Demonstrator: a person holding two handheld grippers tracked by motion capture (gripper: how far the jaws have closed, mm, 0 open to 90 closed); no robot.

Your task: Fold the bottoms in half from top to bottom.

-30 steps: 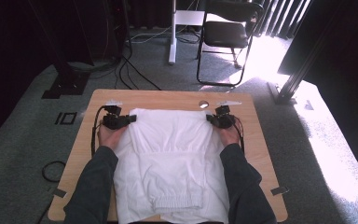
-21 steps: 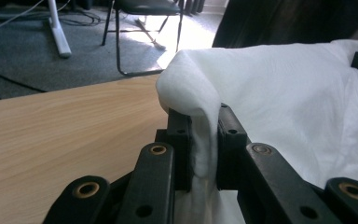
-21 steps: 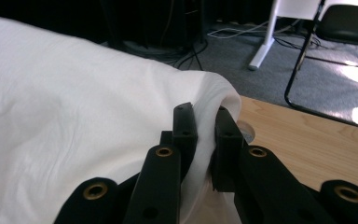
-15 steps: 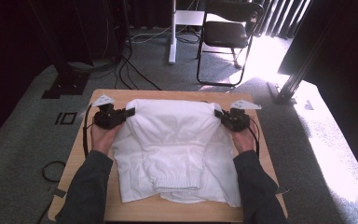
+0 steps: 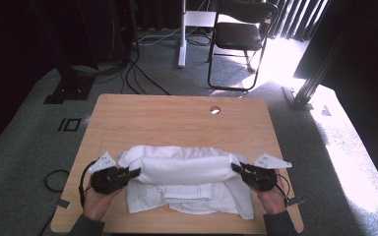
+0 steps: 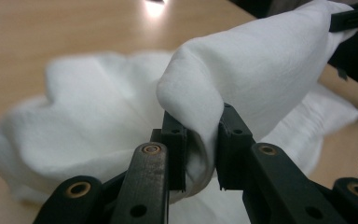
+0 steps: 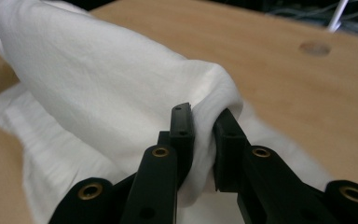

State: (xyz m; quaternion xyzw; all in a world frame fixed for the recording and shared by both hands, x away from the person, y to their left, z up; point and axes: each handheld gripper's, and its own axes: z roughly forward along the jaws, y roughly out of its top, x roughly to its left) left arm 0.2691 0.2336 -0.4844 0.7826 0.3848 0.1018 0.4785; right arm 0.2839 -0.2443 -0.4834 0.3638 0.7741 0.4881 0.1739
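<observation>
White garment [image 5: 182, 169] folded on table [image 5: 177, 118], stretched between left gripper [image 5: 137, 172] and right gripper [image 5: 235, 168] (each pinching a corner, jaws just easing apart)

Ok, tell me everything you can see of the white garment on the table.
The white garment looks like soft woven cotton, with a ribbed band near its front middle. It lies on the near half of the wooden table, its far edge carried over as a raised fold. The left gripper and right gripper each have that fold's ends between their jaws.

A lab-like room: carpet floor [image 5: 24, 147], loose cables [image 5: 142, 73], folding chair [image 5: 238, 37].
</observation>
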